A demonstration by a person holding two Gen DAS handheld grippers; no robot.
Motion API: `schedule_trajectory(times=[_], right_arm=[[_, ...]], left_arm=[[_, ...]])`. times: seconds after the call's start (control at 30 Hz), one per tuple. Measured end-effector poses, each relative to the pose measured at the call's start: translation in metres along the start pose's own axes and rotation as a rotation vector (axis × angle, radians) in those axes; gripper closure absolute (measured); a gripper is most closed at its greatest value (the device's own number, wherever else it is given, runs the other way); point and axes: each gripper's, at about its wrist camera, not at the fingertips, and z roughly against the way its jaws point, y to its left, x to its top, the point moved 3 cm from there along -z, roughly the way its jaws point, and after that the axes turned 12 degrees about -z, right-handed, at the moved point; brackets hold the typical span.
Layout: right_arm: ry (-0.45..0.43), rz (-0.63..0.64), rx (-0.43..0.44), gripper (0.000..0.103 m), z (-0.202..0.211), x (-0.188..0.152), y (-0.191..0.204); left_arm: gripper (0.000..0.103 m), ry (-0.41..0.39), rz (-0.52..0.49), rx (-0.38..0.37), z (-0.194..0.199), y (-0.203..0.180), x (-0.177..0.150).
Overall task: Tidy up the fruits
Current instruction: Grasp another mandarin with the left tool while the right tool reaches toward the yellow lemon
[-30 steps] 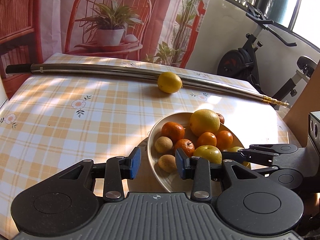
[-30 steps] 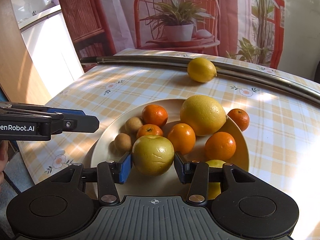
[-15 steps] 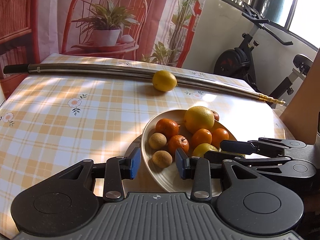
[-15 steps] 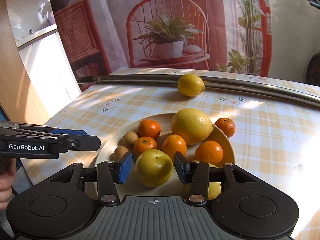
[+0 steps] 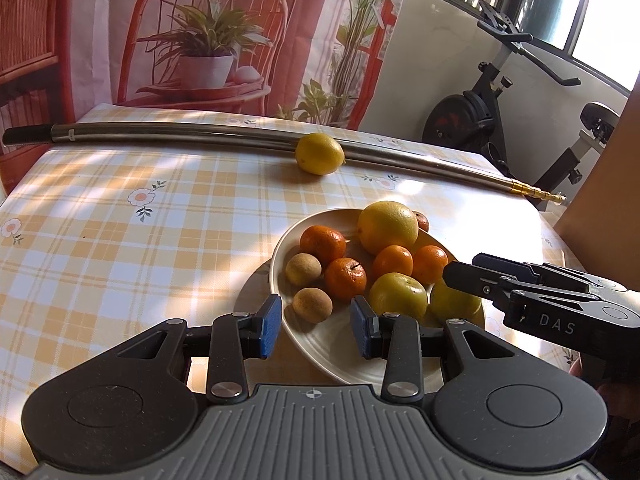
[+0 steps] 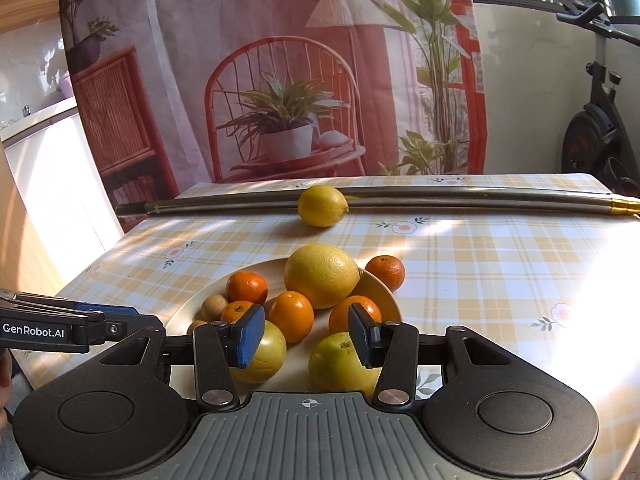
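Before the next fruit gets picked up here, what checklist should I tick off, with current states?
1. Right gripper empty: ok, jaws open above the plate.
2. Left gripper empty: ok, open at the plate rim.
3. Loose lemon located: ok, on the table against the metal rod.
4. Path to the lemon clear: cannot tell, piled fruit lies between.
5. Tangerine inside the plate: not ok, it appears to sit just outside the rim.
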Motion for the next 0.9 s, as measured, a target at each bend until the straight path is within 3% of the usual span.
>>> schedule_trajectory(times=[0.23,0.57,0.8,0.9], right_arm=[[-0.037,-0.016,-0.026,0.06,0.006,0.022,-0.013],[-0.138,-0.014,-0.076,0.06,0.022,0.077,-0.04],[-0.14,-0.02,-0.116,0.06,0.017,0.1,-0.06],[-0.124,-0.035,-0.13,0.06,0.01,0.106,-0.068]], left_arm=[[0.063,-0.009,-0.036,0.019,0.001,0.004,0.02],[0.063,-0.103,-0.07,-0.019,0.005,0.0,0.078],[0.063,-0.084,-0.139,-0.052,-0.02,-0.017,0.107],[0.063,-0.037,-0.144,-0.116,-0.04,-0.023,0.119]])
